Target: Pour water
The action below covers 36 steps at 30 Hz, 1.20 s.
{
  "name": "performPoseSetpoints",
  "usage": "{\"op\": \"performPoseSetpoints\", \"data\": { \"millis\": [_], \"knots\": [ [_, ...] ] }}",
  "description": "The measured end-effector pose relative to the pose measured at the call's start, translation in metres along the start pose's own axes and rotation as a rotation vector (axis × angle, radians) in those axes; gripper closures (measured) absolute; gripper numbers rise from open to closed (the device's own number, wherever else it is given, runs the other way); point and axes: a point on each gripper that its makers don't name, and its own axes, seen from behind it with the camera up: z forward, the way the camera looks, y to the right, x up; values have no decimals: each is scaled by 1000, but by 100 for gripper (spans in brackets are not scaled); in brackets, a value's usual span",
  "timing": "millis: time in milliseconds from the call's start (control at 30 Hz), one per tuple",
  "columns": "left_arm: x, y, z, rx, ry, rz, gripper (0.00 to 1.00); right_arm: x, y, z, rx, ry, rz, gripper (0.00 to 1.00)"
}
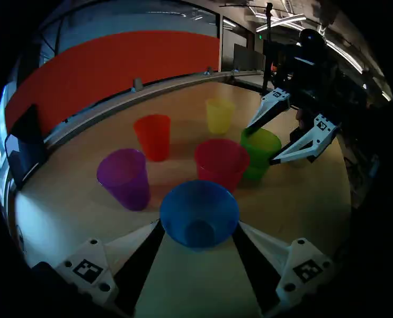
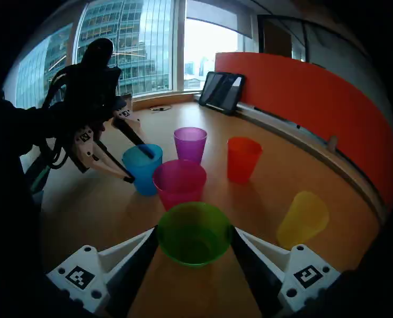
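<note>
A blue cup (image 1: 199,212) sits upright between the fingers of my left gripper (image 1: 198,223), and both fingers press on its sides. Both fingers of my right gripper (image 2: 194,229) likewise press on a green cup (image 2: 194,236). In the right gripper view the left gripper (image 2: 139,168) holds the blue cup (image 2: 142,172) at the left. Across the table in the left gripper view, the right gripper (image 1: 260,146) straddles the green cup (image 1: 261,151). Both cups appear to rest on the wooden table (image 1: 302,206). I cannot tell whether either holds water.
Between the two held cups stands a red cup (image 1: 221,161), with purple (image 1: 125,177), orange (image 1: 153,136) and yellow (image 1: 219,115) cups around it. A dark tablet (image 2: 223,91) leans at the table's edge beside an orange wall panel (image 2: 323,100).
</note>
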Motion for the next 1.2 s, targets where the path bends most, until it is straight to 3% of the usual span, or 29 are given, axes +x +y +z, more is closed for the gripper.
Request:
{"op": "performPoseSetpoints", "data": {
  "millis": [233, 600, 900, 1200],
  "knots": [
    [-9, 3, -7, -5, -15, -20, 4, 2, -2, -10, -1, 9, 20, 0],
    [-22, 3, -27, 34, -13, -54, 4, -6, -2, -38, -47, 23, 26, 0],
    [-24, 2, -49, 83, 46, -108, 4, -16, 1, -64, -113, 61, 61, 0],
    [-14, -12, -74, 185, 143, -134, 4, -9, 18, -85, -215, 143, 113, 0]
  ]
}}
